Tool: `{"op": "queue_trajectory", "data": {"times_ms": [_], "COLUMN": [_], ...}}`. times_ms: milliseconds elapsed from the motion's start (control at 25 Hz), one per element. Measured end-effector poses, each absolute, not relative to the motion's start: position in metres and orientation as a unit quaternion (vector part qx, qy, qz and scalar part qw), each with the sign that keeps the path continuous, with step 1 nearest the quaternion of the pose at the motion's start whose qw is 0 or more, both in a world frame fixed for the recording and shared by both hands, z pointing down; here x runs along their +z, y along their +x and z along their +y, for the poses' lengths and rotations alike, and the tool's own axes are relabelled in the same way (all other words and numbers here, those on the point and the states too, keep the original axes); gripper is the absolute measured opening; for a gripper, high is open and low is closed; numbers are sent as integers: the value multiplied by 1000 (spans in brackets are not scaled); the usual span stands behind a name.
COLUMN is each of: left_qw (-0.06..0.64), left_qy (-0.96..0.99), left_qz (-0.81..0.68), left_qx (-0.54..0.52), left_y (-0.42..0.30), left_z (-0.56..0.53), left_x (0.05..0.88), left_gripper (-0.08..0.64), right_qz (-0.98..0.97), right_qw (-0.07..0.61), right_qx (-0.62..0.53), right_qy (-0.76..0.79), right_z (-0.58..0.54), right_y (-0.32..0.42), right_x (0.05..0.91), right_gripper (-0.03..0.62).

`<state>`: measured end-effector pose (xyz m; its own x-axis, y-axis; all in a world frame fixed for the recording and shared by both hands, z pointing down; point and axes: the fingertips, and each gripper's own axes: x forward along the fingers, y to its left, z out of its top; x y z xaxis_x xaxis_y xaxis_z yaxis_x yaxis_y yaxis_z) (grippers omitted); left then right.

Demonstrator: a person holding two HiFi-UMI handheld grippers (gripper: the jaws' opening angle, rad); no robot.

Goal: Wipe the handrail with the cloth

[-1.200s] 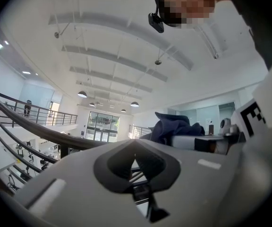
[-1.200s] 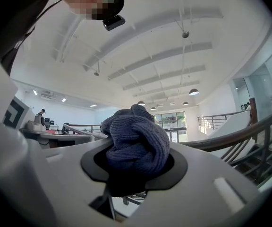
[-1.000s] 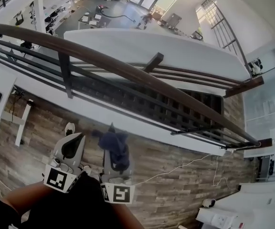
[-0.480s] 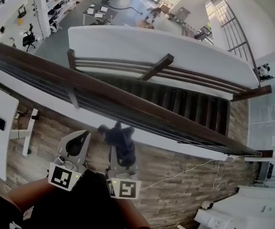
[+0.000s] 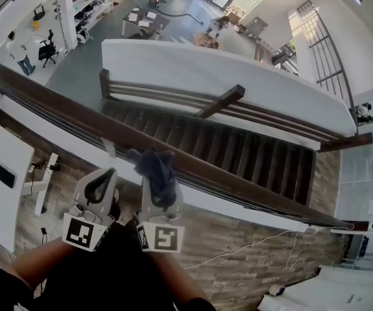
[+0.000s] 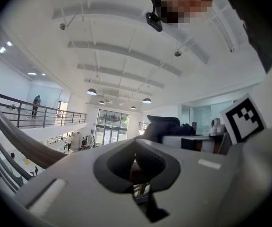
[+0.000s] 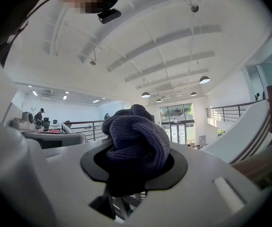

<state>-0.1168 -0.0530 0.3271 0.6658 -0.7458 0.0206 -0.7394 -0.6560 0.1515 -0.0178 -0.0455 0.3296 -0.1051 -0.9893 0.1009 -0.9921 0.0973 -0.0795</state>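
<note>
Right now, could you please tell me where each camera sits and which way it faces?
Head view: on the person's head, looking steeply down over the handrail into the staircase; both forearms, the left gripper and the right gripper with the cloth show.
Left gripper view: on the left gripper, tilted up at the ceiling; its shut fingers fill the bottom.
Right gripper view: on the right gripper, also facing the ceiling; its fingers clamp the cloth.
Shared: the cloth appears in all three views.

The left gripper (image 5: 106,175) and right gripper (image 5: 155,194) are pale grey with black-and-white marker cubes (image 5: 83,232); the clothing (image 5: 109,274) is black.
</note>
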Motion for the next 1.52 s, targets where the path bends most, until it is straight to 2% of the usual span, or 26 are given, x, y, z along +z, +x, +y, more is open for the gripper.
{"op": "queue_trajectory", "data": {"times_ms": [520,960,1120,1520], "left_qw": [66,77,91,78], "left_qy": [884,887,890,898], "left_qz": [-463,-454,-446,-432], "left_qx": [-17,-21,-23,-9], "left_y": [-169,-170,-164,-160], "left_z": [-73,-74,-73,-74], "left_x": [340,343,345,348], "left_gripper": [0,0,0,0], "right_qz": [-787,-764,-755,-736], "right_qw": [63,113,107,107], "right_qx": [85,138,149,154], "right_qy": [607,620,630,650], "right_z": [-119,-127,-123,-116], "right_y": [-83,-72,-60,-42], "right_x": [376,421,426,427], "right_gripper": [150,150,152,152]}}
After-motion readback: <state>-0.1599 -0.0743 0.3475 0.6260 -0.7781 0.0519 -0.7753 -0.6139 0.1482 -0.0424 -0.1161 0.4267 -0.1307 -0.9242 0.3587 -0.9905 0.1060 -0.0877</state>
